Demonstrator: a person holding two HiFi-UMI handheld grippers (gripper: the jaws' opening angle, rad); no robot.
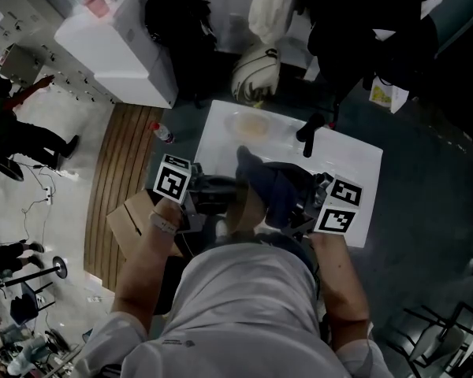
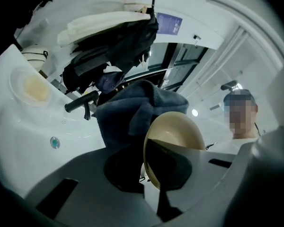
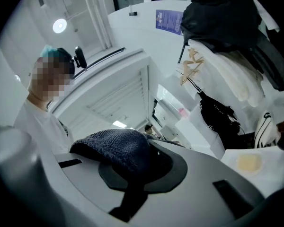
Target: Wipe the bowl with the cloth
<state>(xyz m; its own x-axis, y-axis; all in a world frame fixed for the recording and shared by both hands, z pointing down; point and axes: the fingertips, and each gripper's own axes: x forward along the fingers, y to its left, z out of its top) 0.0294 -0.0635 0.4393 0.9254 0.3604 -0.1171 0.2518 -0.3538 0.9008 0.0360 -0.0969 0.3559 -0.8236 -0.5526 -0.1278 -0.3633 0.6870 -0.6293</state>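
We are clamping the round beige bowl (image 2: 177,131) in left gripper (image 2: 154,174) jaws, pinching the dark-blue terry cloth (image 3: 116,148) in right gripper (image 3: 132,178) jaws, probably needing to rub inside next.

My fingers (image 2: 80,195) are grey, my cubes (image 1: 173,178) white with black square markers, my T-shirt (image 1: 252,305) white.

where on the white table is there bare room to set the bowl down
Bare tabletop lies right of the black handle, out to the right edge. A narrower strip runs left of the stained plate. The near middle is crowded: the left gripper holds the bowl, the right gripper the dark cloth.
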